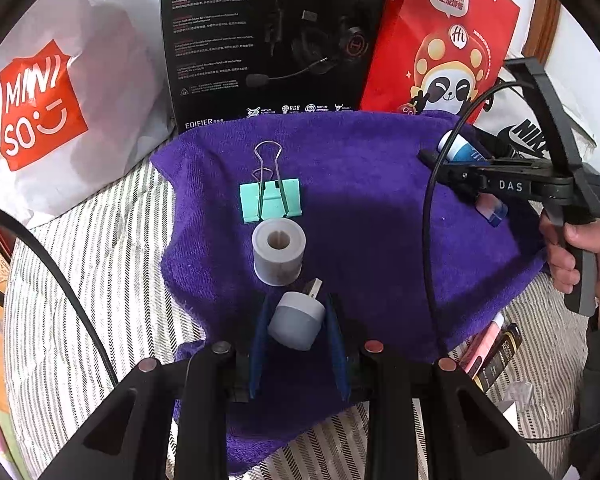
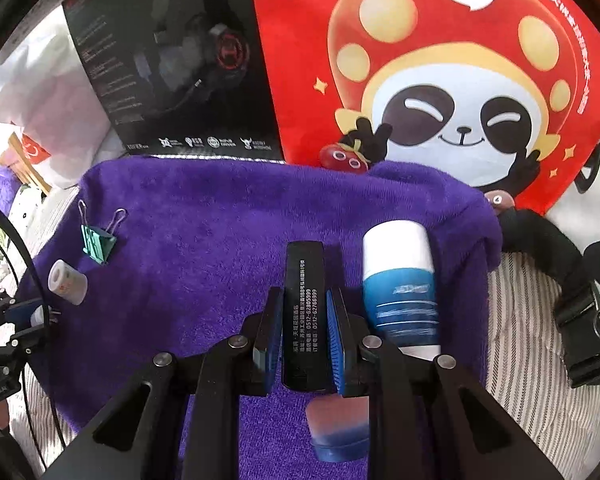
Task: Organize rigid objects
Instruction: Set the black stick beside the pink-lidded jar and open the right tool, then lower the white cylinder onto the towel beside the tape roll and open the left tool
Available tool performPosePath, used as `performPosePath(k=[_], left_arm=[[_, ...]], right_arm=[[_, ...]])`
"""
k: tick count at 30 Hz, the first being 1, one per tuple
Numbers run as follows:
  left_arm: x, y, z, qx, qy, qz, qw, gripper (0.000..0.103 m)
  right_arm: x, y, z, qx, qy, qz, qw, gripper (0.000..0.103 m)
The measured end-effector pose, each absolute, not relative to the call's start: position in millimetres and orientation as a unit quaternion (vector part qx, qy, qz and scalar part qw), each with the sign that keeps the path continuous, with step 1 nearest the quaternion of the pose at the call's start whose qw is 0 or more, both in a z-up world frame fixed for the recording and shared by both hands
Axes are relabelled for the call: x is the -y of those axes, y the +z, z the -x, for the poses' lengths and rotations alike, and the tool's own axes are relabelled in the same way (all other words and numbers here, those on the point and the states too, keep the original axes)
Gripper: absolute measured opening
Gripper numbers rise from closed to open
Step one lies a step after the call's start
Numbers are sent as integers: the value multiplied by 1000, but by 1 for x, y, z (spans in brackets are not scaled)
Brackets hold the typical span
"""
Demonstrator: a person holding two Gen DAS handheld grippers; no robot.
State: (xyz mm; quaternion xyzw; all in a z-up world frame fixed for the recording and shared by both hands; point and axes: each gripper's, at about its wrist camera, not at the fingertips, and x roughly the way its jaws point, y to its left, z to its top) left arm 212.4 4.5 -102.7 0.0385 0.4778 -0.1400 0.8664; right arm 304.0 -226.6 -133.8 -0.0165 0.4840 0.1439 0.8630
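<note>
My left gripper (image 1: 298, 316) is shut on a grey plug adapter (image 1: 296, 320) just above the purple towel (image 1: 372, 216). Beyond it stand a white tape roll (image 1: 278, 250) and a green binder clip (image 1: 270, 200). My right gripper (image 2: 303, 312) is shut on a slim black box (image 2: 303, 312) with white print, held over the towel (image 2: 204, 232). A blue-and-white tube (image 2: 398, 280) lies to its right, and a clear blue-tipped piece (image 2: 340, 428) lies under the gripper. The right wrist view shows the clip (image 2: 96, 242) and roll (image 2: 68, 280) far left.
A white MINISO bag (image 1: 52, 108), a black headset box (image 1: 272, 40) and a red panda bag (image 1: 440, 40) stand behind the towel. Striped bedding (image 1: 100, 280) surrounds it. A black strap with buckle (image 2: 572, 300) lies right. Small packets (image 1: 492, 348) lie at the towel's right edge.
</note>
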Motion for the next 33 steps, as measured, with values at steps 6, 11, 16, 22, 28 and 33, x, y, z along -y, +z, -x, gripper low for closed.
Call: performPosePath(k=[6, 11, 16, 22, 28, 33], left_arm=[[-4, -103, -213, -478, -140, -40, 866, 27], [-3, -105, -213, -479, -140, -44, 865, 27], [-1, -108, -215, -480, -139, -47, 865, 27], [0, -109, -216, -478, -140, -52, 866, 27], [7, -114, -216, -480, -137, -74, 864, 27], [8, -115, -218, -481, -133, -75, 863, 27]], right_arm=[[225, -137, -304, -485, 138, 30, 863, 22], [218, -140, -304, -484, 141, 39, 863, 23], [221, -140, -304, -489, 156, 26, 858, 36], [226, -134, -303, -491, 156, 27, 857, 38], [237, -116, -299, -480, 171, 3, 860, 43], [247, -103, -296, -472, 178, -12, 864, 46]])
